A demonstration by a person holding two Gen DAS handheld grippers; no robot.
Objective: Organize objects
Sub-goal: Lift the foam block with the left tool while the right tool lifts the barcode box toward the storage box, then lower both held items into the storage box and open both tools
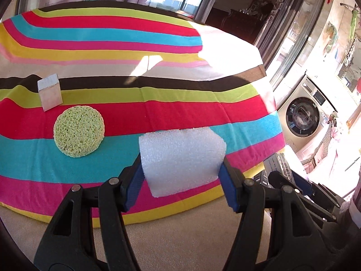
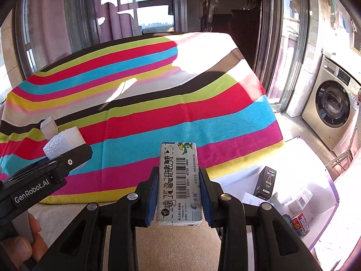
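Foam block (image 1: 182,160) hides, perhaps, cloth (image 1: 158,117).

"GenRobot.AI" on left claw (image 2: 74,152)

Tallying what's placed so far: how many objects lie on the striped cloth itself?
2: a round green sponge and a small white box just behind it, both at the cloth's left. Others may be out of view.

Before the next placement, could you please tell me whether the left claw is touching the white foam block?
Touching. The left wrist view shows the left claw with a blue pad pressed against each side of the white foam block, which it holds above the striped cloth.
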